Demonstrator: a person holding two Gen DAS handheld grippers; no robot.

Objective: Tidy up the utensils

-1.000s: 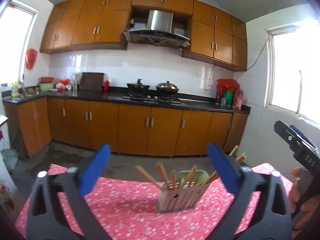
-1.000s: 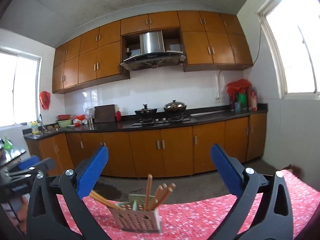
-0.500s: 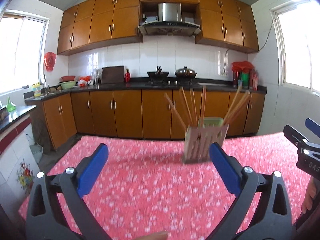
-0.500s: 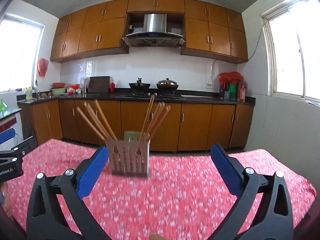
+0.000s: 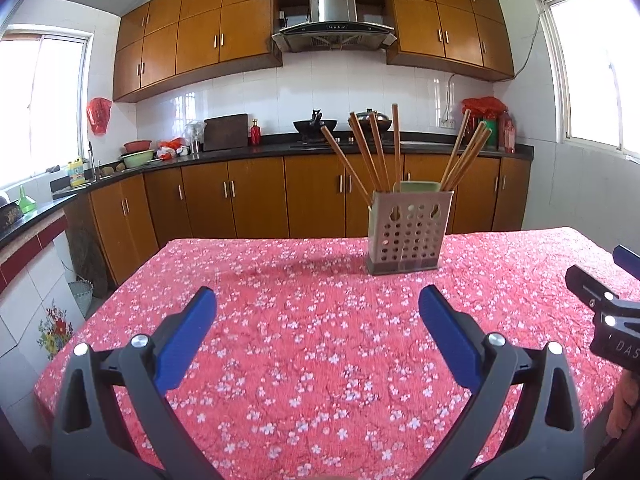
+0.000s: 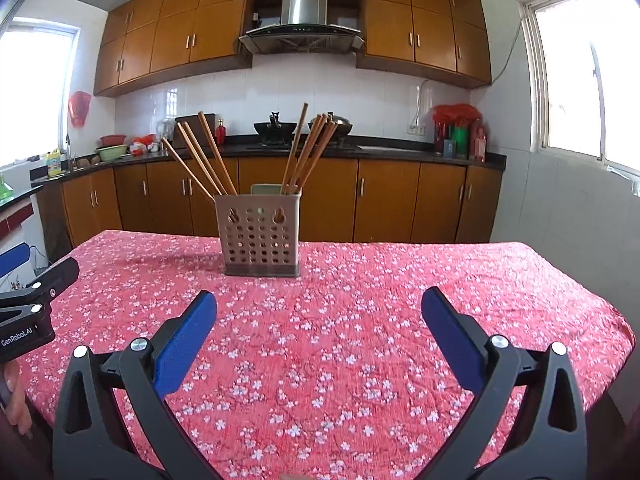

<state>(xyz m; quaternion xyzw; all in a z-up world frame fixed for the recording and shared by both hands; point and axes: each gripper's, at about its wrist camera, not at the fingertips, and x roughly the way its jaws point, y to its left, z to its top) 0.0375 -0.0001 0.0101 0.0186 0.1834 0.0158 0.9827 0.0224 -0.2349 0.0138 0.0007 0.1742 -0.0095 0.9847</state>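
A beige perforated utensil holder [image 5: 408, 232] [image 6: 260, 236] stands upright toward the far side of a table with a red floral cloth [image 5: 320, 340] [image 6: 360, 340]. Several wooden chopsticks [image 5: 376, 152] [image 6: 208, 156] lean out of it in two bunches, with a pale green piece behind them. My left gripper [image 5: 318, 312] is open and empty, well short of the holder. My right gripper [image 6: 319, 314] is also open and empty, at about the same distance. Each wrist view catches the other gripper's black body at its edge.
Beyond the table's far edge runs a kitchen counter [image 5: 240, 152] with wooden cabinets, a stove with pots [image 6: 276, 128] and red bottles [image 6: 460, 136]. A white tiled wall [image 6: 560, 216] stands to the right. A person's hand [image 5: 624, 408] shows at the right edge.
Both grippers have pulled back and tilted down from the holder. It now appears smaller and farther away, with more tablecloth in front. Both grippers stayed open.
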